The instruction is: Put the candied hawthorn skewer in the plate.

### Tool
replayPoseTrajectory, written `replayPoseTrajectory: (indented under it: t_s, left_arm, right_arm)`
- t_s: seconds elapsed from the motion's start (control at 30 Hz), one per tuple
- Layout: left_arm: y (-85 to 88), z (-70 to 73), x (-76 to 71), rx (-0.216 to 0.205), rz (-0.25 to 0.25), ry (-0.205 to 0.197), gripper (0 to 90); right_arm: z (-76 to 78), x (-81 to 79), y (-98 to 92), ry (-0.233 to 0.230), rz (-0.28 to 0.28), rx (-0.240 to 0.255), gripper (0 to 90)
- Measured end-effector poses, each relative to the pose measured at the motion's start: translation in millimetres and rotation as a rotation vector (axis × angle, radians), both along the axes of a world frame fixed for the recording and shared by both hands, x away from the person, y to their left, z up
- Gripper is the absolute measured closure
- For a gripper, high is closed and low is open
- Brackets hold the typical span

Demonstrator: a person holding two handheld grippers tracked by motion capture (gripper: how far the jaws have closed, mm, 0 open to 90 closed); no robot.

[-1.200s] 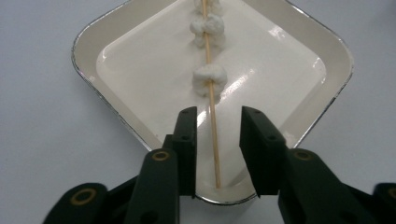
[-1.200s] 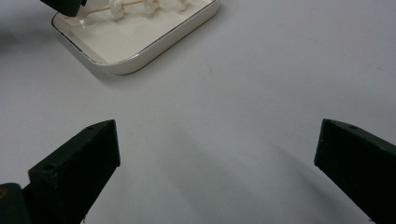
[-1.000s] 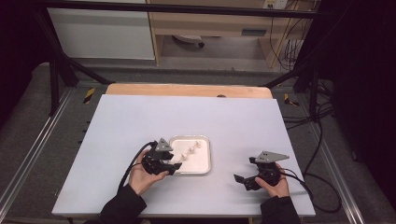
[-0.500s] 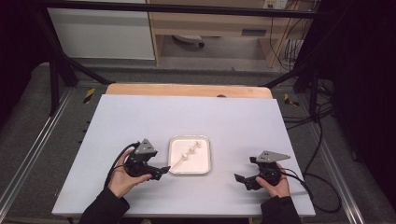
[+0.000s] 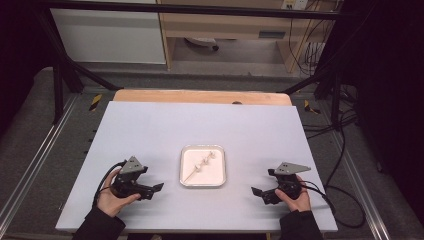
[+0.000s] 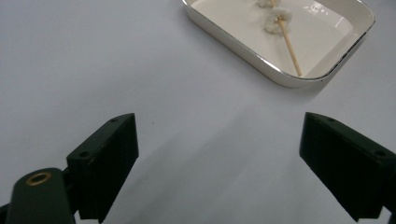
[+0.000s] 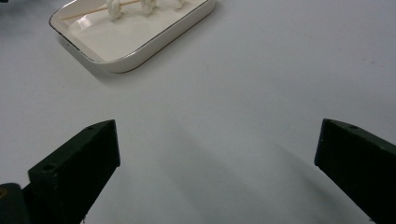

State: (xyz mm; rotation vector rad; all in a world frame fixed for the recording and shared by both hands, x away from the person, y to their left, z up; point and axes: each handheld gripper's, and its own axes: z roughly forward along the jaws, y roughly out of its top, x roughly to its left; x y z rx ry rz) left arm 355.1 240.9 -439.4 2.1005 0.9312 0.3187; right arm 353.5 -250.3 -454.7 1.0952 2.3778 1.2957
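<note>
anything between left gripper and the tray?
Nothing. In the left gripper view, bare table runs from the open left gripper up to the tray holding the skewer. The high view agrees.

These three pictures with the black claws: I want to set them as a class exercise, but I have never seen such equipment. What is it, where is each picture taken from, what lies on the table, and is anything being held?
No robot is involved: a person sits at a pale grey table and holds a black two-jaw hand gripper in each hand. The wide picture comes from a fixed camera overhead; there the left gripper and right gripper sit near the table's front edge. The other two pictures come from small cameras riding on each gripper, looking out between its own two black jaws. Between the grippers lies a white rectangular dish with rounded corners. In it rests a thin wooden skewer threaded with small white pieces; I cannot tell what they are. Both grippers have their jaws wide apart and hold nothing.
</note>
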Motion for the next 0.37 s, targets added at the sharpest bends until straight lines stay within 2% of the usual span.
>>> replayPoseTrajectory:
  t_s: [0.37]
  left_arm:
    - [10.7, -7.6, -2.3, -0.011, 0.01, -0.004, 10.7]
  right_arm:
    - [-1.5, -0.4, 0.1, 0.013, 0.002, 0.0, 0.8]
